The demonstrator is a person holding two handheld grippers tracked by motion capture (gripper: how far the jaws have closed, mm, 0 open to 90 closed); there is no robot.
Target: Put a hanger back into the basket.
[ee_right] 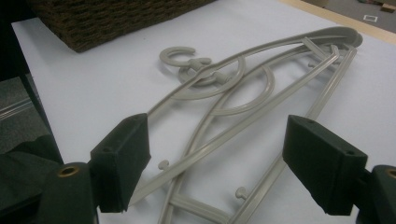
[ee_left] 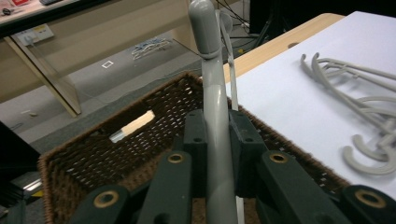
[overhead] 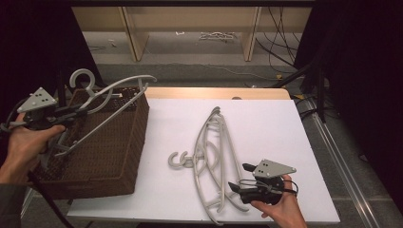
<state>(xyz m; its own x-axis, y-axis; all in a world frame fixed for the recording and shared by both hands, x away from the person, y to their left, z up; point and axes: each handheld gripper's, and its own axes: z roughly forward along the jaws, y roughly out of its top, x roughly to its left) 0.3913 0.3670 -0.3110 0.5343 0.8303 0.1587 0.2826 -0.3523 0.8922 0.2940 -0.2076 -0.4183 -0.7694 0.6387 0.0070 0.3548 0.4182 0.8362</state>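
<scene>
High view: the left gripper [overhead: 71,114], held in the person's left hand [overhead: 26,145], stood at the near-left corner of a brown wicker basket [overhead: 123,156] and carried a grey plastic hanger [overhead: 114,102] tilted over the basket, its hook [overhead: 84,78] uppermost. A stack of grey hangers [overhead: 214,156] lay flat on the white tabletop [overhead: 275,128], well apart from the basket, hooks pointing toward it. The right gripper [overhead: 240,176], in the right hand [overhead: 283,206], sat at the near end of that stack.

Left gripper view: this view alone showed the grip itself. The two black jaws were closed tight on the held hanger's bar [ee_left: 215,140], pads pressing it from both sides, with the basket's woven interior and a slot handle [ee_left: 133,126] directly beneath. The stack on the tabletop appeared at the right edge.

Right gripper view: this view showed what the high view could not resolve. The jaws stood wide apart, straddling the near end of the hanger stack [ee_right: 243,98] without either pad touching it. The stack comprised at least two nested hangers with small pegs along the lower bars. A corner of the basket appeared at the upper left.
</scene>
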